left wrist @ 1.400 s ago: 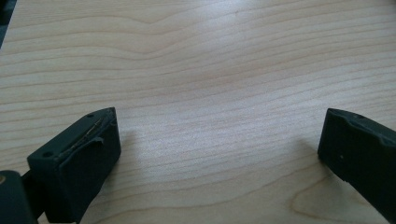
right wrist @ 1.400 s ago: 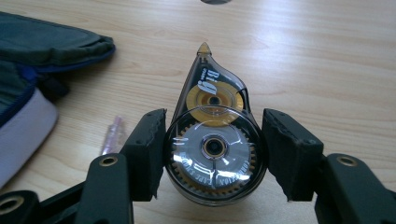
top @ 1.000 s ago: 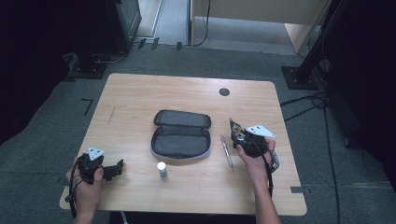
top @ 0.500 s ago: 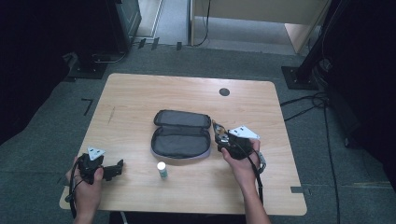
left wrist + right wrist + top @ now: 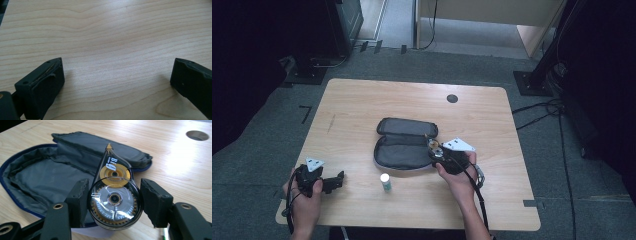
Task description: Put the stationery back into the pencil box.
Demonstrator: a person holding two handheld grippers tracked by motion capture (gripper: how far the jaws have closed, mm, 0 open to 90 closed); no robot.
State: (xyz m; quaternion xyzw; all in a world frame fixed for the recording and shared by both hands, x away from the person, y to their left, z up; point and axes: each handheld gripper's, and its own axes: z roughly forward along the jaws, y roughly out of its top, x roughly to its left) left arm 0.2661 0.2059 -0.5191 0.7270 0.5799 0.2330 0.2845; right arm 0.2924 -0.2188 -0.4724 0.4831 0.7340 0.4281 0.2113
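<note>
Right gripper view reveals the right gripper [image 5: 113, 202] clamping a correction tape dispenser [image 5: 113, 195] above the open pencil case [image 5: 42, 180]; left gripper [image 5: 116, 82] gapes, empty.

This looks like a lab or recording room in an office-type building — a pale wood-grain table with rounded corners [image 5: 362, 100] and a round black cable hole [image 5: 452, 98] stands alone on grey carpet tile floor [image 5: 557, 165]. Around it sit black equipment stand bases [image 5: 532, 82], loose black cables [image 5: 537, 107] and black tape marks [image 5: 305, 113] on the carpet — a staged setup.
</note>
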